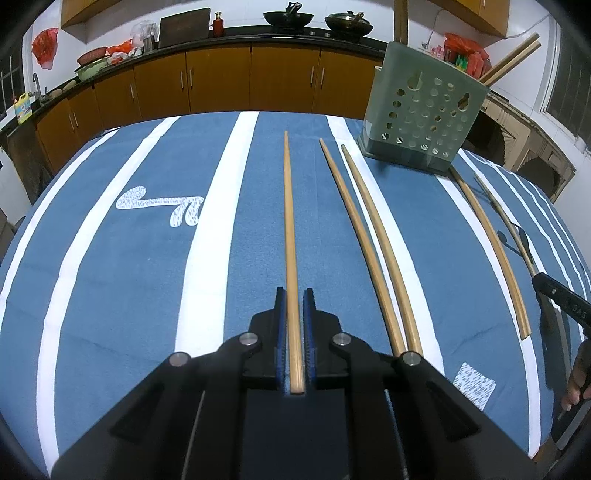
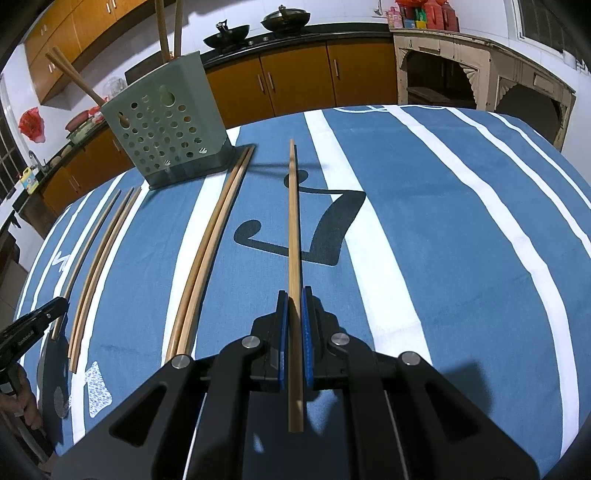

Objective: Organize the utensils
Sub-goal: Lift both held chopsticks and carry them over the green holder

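Note:
A green perforated utensil holder (image 1: 421,110) (image 2: 166,118) stands at the far side of the blue striped tablecloth (image 1: 129,277), with chopsticks (image 1: 513,62) (image 2: 74,77) sticking out of it. My left gripper (image 1: 294,291) is shut on a wooden chopstick (image 1: 289,206) that points away along the cloth. My right gripper (image 2: 294,291) is shut on another chopstick (image 2: 293,221), also pointing away. Between the two grippers, several loose chopsticks lie on the cloth: a pair (image 1: 362,229) (image 2: 103,258) beside my left gripper and a pair (image 2: 210,251) running to the holder's base.
Behind the table runs a dark counter with orange cabinets (image 1: 221,81) and two woks (image 1: 288,16). A pale wooden cabinet (image 2: 480,70) stands at the right. A person's hand (image 1: 578,380) (image 2: 22,398) shows at each view's edge. The table's edges fall away on both sides.

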Action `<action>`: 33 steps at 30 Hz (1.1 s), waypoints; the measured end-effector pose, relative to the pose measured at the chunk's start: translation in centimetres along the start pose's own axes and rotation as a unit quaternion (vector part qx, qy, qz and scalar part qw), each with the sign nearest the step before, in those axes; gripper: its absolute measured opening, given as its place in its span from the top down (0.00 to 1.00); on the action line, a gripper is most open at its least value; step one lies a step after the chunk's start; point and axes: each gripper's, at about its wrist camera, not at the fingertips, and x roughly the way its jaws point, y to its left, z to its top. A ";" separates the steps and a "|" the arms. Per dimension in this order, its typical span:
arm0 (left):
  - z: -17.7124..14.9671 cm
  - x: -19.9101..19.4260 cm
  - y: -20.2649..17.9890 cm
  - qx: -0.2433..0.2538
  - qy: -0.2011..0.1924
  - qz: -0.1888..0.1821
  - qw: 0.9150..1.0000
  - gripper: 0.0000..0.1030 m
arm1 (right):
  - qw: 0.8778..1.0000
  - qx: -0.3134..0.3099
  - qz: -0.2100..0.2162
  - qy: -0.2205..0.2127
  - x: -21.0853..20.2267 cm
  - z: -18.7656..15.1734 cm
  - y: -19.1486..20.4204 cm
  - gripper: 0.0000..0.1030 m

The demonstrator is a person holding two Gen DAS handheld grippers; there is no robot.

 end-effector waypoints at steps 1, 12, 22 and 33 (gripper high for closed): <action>0.0 0.0 0.0 0.000 0.000 0.001 1.000 0.92 | 1.000 0.002 0.003 0.000 0.0 0.0 0.0 0.92; 0.4 -3.7 -0.5 0.042 -0.027 0.001 0.999 0.92 | 0.996 -0.016 0.006 -0.088 -5.9 1.5 0.5 0.92; 3.5 -11.2 -0.5 0.047 -0.137 -0.025 0.989 0.92 | 0.982 -0.024 0.014 -0.186 -11.2 4.4 1.1 0.92; 6.4 -15.0 -0.1 0.018 -0.199 -0.040 0.979 0.92 | 0.974 -0.022 0.041 -0.222 -13.2 6.1 1.5 0.92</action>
